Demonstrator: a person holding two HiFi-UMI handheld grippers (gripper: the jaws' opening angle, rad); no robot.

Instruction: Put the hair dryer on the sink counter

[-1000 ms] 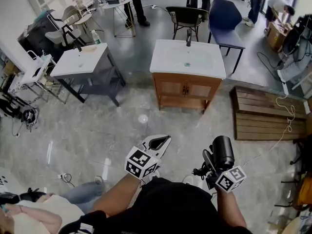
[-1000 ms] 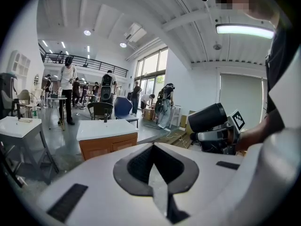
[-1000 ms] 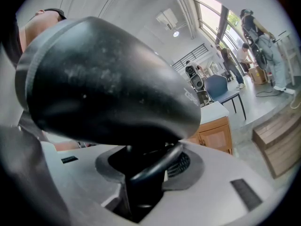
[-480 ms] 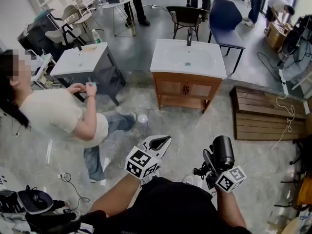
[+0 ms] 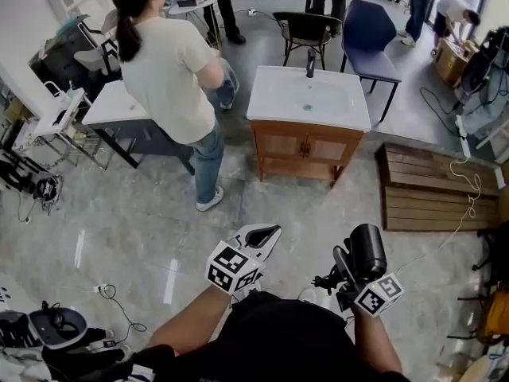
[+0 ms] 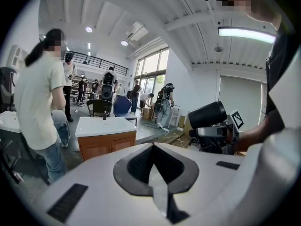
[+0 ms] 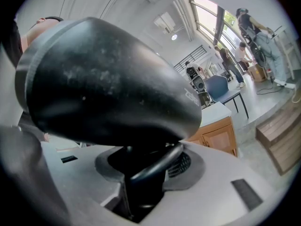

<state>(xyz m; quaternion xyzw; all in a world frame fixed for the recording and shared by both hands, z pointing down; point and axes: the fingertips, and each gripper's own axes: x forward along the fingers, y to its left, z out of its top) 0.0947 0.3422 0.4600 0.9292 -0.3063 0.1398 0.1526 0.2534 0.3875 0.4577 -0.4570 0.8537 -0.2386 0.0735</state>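
Note:
The black hair dryer (image 5: 366, 249) stands barrel-up in my right gripper (image 5: 350, 273) at the lower right of the head view. Its handle sits between the jaws, which are opening a little while still holding it. In the right gripper view the dryer's barrel (image 7: 108, 79) fills most of the picture above the right gripper (image 7: 141, 182). My left gripper (image 5: 262, 235) is shut and empty beside it, its pads meeting in the left gripper view (image 6: 157, 182). The white sink counter (image 5: 270, 110) on a wooden cabinet stands well ahead, with a black tap (image 5: 308, 60) at its back.
A person in a pale shirt (image 5: 171, 62) stands just left of the sink counter. A grey table (image 5: 111, 110) is behind them. A wooden pallet (image 5: 429, 185) lies to the right. Two chairs, one black (image 5: 306, 26) and one blue (image 5: 366, 26), stand behind the sink. Cables run on the floor.
The person in the pale shirt has stood up and walked from the left to beside the sink counter. Both grippers and the hair dryer have hardly moved.

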